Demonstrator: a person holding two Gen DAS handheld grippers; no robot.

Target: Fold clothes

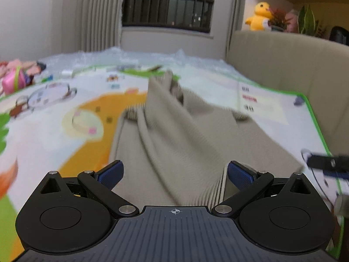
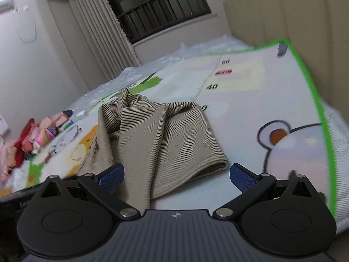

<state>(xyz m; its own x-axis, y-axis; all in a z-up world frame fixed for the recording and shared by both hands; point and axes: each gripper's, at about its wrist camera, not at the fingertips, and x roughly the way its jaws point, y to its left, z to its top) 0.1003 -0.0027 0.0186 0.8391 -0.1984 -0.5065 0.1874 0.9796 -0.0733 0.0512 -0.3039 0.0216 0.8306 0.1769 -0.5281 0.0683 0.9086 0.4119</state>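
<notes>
A beige ribbed knit garment (image 1: 174,131) lies partly folded on a cartoon play mat (image 1: 65,120), bunched into a ridge that runs away from me. My left gripper (image 1: 175,174) is open, its blue-padded fingers (image 1: 111,174) spread wide on either side of the garment's near part. In the right wrist view the same garment (image 2: 157,135) shows a doubled folded edge at its right side. My right gripper (image 2: 176,175) is open too, straddling the garment's near edge low over the mat (image 2: 250,113). The right gripper's fingers (image 1: 322,163) appear blurred at the right edge of the left wrist view.
A beige padded headboard or sofa (image 1: 283,65) borders the mat on the right. Pink and red toys and clothes (image 2: 37,139) are heaped at the mat's left side. Crinkled clear plastic (image 1: 130,56) lies beyond the mat. A window (image 1: 168,2) with curtains is behind.
</notes>
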